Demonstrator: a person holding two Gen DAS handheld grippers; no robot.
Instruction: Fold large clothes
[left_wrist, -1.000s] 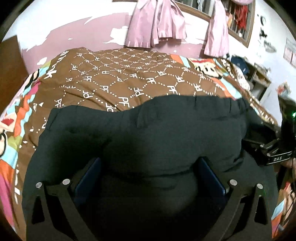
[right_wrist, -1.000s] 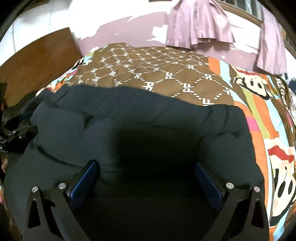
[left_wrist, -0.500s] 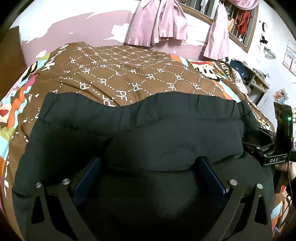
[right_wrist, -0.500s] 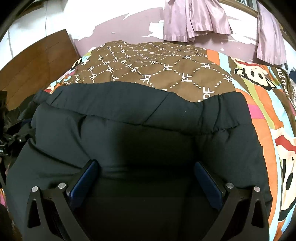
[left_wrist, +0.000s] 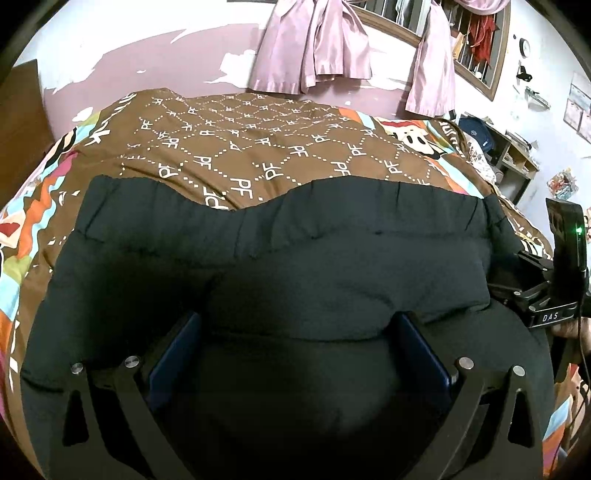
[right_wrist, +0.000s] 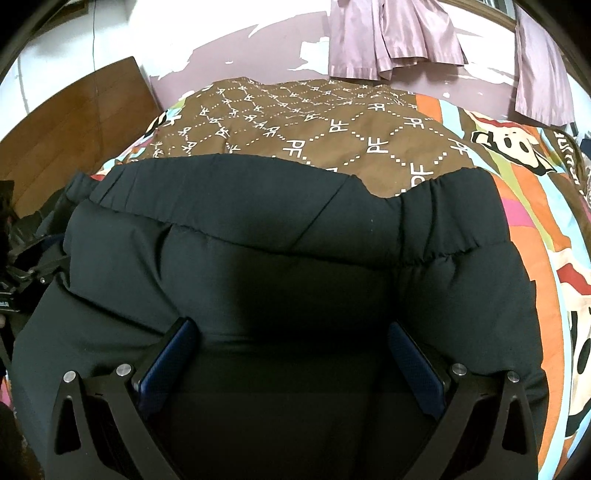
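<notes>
A large black padded jacket (left_wrist: 295, 266) lies spread on the bed, its gathered hem toward the far side; it also fills the right wrist view (right_wrist: 295, 258). My left gripper (left_wrist: 295, 332) is open, its blue-padded fingers (left_wrist: 177, 350) wide apart, resting low over the jacket's near part. My right gripper (right_wrist: 291, 336) is open too, fingers (right_wrist: 170, 354) wide apart over the jacket. Nothing is held. The right gripper's body shows at the right edge of the left wrist view (left_wrist: 554, 291).
The bed carries a brown patterned quilt (left_wrist: 258, 147) with colourful cartoon borders (right_wrist: 535, 206). Pink curtains (left_wrist: 314, 48) hang on the far wall. A wooden headboard (right_wrist: 74, 122) stands at the left. Cluttered shelves (left_wrist: 509, 147) stand at the right.
Both grippers have risen and drawn back a little, so more of the jacket's far hem and the quilt beyond shows. Both stay open.
</notes>
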